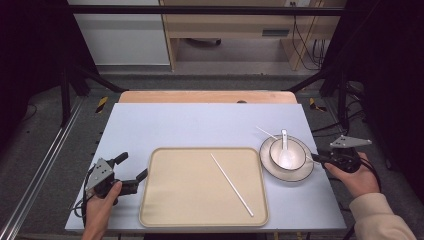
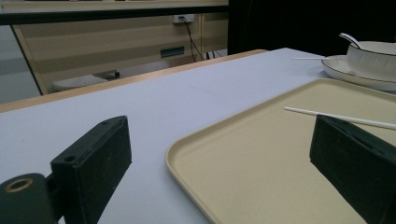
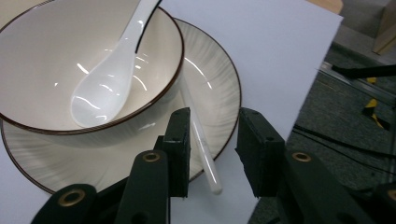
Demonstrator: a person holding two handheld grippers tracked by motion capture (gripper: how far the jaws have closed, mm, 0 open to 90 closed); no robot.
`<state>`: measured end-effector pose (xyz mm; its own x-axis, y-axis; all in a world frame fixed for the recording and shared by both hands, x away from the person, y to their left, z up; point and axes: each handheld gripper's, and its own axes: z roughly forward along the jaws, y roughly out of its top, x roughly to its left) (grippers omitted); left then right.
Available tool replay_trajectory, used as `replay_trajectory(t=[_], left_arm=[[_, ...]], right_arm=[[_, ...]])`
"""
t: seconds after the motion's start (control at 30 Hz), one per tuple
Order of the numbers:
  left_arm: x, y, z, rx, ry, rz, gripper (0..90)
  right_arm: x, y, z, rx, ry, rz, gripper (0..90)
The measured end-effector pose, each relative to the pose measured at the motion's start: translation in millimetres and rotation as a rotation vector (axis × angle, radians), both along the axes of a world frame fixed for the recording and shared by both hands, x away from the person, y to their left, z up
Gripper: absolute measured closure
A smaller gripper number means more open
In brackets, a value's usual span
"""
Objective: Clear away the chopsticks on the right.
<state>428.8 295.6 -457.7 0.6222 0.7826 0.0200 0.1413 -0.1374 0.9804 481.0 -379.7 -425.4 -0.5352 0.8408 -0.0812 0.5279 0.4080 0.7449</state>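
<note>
Straddling chopstick (image 3: 201, 144) on plate (image 3: 212, 88), right tongs (image 3: 213, 154) apart | left tongs (image 2: 224, 163) apart

Beige tray (image 1: 172, 200) lies centred on the worktop (image 1: 200, 125), one white chopstick (image 1: 231, 184) diagonal on it. Bowl (image 1: 295, 150) with spoon (image 1: 285, 152) sits on plate (image 1: 272, 167). Right gripper (image 1: 320, 159) at plate's rim; left gripper (image 1: 131, 172) beside tray.

Spoon (image 1: 285, 152) in bowl (image 1: 295, 150) on plate (image 1: 303, 171) (right of tray (image 1: 165, 200)); chopstick (image 1: 231, 184) on tray.
</note>
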Motion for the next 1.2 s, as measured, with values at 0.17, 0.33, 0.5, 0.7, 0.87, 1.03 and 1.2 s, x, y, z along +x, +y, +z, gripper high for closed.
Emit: replay_trajectory(t=[0.17, 0.33, 0.5, 0.7, 0.87, 1.03, 1.2], left_arm=[[0.1, -0.6, -0.2, 0.006, 0.003, 0.0, 5.1], [0.4, -0.6, -0.6, 0.007, 0.008, -0.001, 5.2], [0.7, -1.2, -0.9, 0.008, 0.009, -0.004, 5.3], [1.2, -1.4, -0.9, -0.004, 0.01, -0.018, 5.4], [1.2, -0.2, -0.6, -0.004, 0.012, -0.011, 5.5], [0.9, 0.6, 0.0, -0.005, 0.01, -0.007, 5.5], [0.9, 1.0, 0.2, -0.003, 0.01, -0.004, 5.5]], right_arm=[[7.1, 3.7, -8.3, -0.009, 0.017, 0.019, 62.6], [12.5, 8.9, -13.2, -0.05, 0.035, 0.037, 62.6], [16.2, 9.8, -17.8, -0.068, 0.052, 0.046, 64.6], [19.6, 13.8, -23.1, -0.089, 0.066, 0.073, 73.7], [19.4, 16.1, -24.7, -0.095, 0.068, 0.093, 83.3], [14.6, 17.4, -21.3, -0.098, 0.059, 0.059, 84.0], [3.9, 13.3, -4.1, -0.077, 0.009, -0.062, 84.1]])
